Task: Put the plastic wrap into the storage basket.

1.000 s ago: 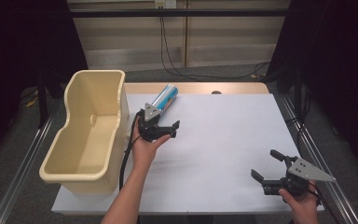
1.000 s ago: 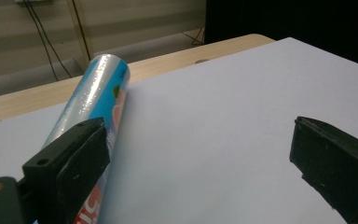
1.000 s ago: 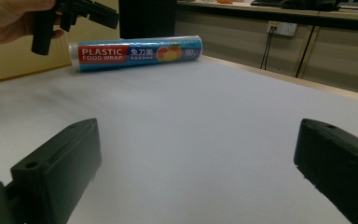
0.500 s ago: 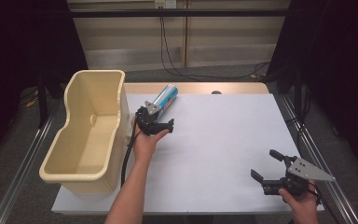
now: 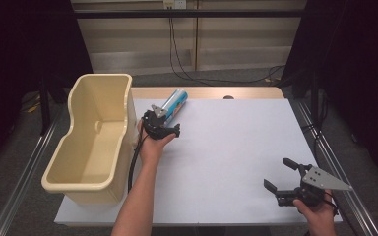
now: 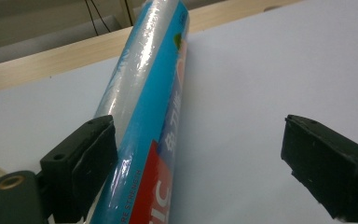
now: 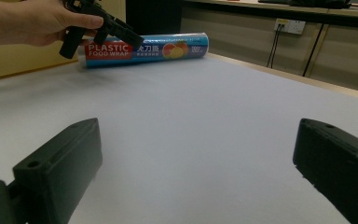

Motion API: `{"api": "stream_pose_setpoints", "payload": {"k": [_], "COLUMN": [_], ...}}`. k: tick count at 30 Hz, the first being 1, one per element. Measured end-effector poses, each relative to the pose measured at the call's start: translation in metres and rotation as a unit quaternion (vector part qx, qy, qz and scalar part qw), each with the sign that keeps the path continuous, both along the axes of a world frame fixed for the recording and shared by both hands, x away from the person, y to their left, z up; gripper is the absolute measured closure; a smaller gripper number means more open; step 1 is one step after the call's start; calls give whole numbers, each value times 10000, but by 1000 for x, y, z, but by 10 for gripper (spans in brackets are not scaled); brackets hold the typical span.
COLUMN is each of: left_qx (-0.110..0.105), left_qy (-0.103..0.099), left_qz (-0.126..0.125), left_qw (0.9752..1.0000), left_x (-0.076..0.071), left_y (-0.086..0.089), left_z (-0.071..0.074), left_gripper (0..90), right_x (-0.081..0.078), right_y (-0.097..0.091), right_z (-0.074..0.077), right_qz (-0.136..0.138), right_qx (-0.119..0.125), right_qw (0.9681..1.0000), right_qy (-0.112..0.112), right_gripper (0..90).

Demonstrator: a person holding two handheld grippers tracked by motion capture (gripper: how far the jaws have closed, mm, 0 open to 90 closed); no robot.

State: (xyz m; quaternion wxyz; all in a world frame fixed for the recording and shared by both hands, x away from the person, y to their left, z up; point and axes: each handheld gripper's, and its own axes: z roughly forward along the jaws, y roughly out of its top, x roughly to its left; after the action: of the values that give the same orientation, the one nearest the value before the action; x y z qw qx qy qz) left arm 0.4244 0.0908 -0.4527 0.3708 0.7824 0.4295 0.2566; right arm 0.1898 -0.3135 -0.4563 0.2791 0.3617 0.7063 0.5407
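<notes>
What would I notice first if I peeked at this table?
Probably the bright blue roll of plastic food wrap lying at the far left of the white table, with the left gripper right at it, jaws open around its near end. Next, the big cream tub beside it at the table's left edge.

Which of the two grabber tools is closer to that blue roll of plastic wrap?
Left. The left gripper is at the roll of plastic wrap, open around its end; the right gripper sits far off at the table's near right.
</notes>
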Motion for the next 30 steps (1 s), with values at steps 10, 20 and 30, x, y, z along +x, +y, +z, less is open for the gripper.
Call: {"api": "stream_pose_setpoints", "payload": {"k": [10, 20, 30], "left_qx": [116, 73, 160], "left_qy": [17, 113, 152], "left_qz": [-31, -44, 18], "left_qw": [9999, 9999, 9998], "left_x": [6, 8, 7], "left_y": [0, -3, -4], "left_z": [0, 2, 6], "left_gripper": [88, 112, 123], "right_x": [1, 1, 0], "right_y": [0, 0, 0], "right_z": [0, 0, 0], "right_qz": [38, 61, 69], "right_qx": [-19, -42, -1], "right_qw": [10000, 10000, 10000], "right_qy": [2, 1, -7], "right_gripper": [11, 12, 13]}}
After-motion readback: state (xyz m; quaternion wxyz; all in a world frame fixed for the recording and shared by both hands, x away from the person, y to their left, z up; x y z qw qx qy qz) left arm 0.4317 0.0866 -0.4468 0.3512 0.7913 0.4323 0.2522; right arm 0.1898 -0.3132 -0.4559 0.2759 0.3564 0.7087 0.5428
